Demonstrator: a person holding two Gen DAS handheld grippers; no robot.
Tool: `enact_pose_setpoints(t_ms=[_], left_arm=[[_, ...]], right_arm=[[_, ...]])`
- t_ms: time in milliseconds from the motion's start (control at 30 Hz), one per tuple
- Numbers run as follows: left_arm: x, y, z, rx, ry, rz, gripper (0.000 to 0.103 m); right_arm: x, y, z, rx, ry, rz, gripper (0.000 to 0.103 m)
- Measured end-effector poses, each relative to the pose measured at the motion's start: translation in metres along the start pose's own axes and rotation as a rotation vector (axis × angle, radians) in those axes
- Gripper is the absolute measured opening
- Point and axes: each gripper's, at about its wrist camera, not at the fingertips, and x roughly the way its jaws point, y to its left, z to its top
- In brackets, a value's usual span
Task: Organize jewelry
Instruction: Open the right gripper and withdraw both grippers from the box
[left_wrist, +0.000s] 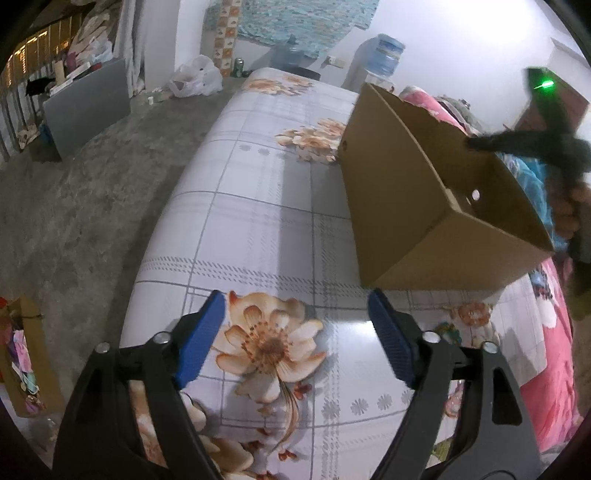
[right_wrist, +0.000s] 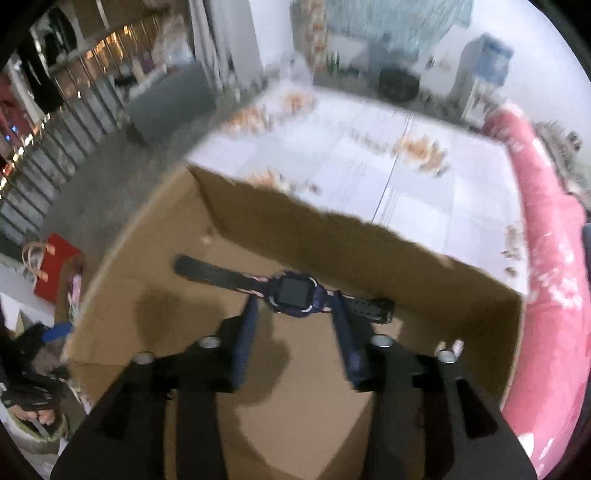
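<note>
Below, my right claw (right_wrist: 297, 306) stands spread above the smartwatch (right_wrist: 293, 295) lying in the cardboard box (right_wrist: 258, 214); my left claw (left_wrist: 295, 332), also spread, hovers over the bed (left_wrist: 258, 221), box at two o'clock.

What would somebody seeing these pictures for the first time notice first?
Probably the dark watch lying flat on the floor of the open cardboard box, just beyond the spread blue fingers of the right gripper, which are not pressing on it. Next, the box itself standing on the flowered bedsheet, with the left gripper open and empty over a big printed flower.
</note>
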Motion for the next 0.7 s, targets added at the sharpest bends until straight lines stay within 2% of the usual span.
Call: enact_pose_setpoints(t_ms=[33,67,100,200,233,333,433,533,567,700], left_arm=[[0.000,-0.003,-0.002,0.009,0.004,-0.005,0.080],[0.001,-0.007,-0.006,0.021,0.016,-0.010,0.080],[0.003,-0.011,-0.009,0.033,0.028,-0.017,0.080],[0.010,-0.027,-0.020,0.085,0.066,-0.031,0.081],[0.012,-0.032,-0.023,0.102,0.076,-0.033,0.081],[0.020,-0.050,-0.033,0.162,0.109,-0.041,0.083],[0.030,-0.066,-0.041,0.220,0.133,-0.008,0.084],[0.044,-0.080,-0.047,0.289,0.169,0.078,0.085],[0.049,-0.082,-0.049,0.308,0.183,0.101,0.086],[0.051,-0.082,-0.048,0.306,0.173,0.107,0.093]], right_arm=[[-0.027,0.004,-0.011,0.015,-0.073,0.006,0.070],[-0.045,0.006,-0.021,0.026,-0.120,0.007,0.080],[-0.062,0.008,-0.032,0.035,-0.164,0.002,0.086],[-0.111,0.017,-0.075,0.056,-0.275,-0.070,0.096],[-0.124,0.020,-0.095,0.067,-0.308,-0.109,0.096],[-0.135,0.025,-0.140,0.112,-0.314,-0.224,0.096],[-0.127,0.025,-0.179,0.177,-0.253,-0.323,0.096],[-0.118,0.028,-0.207,0.210,-0.192,-0.445,0.096],[-0.119,0.030,-0.213,0.211,-0.204,-0.466,0.096],[-0.129,0.047,-0.224,0.173,-0.323,-0.512,0.096]])
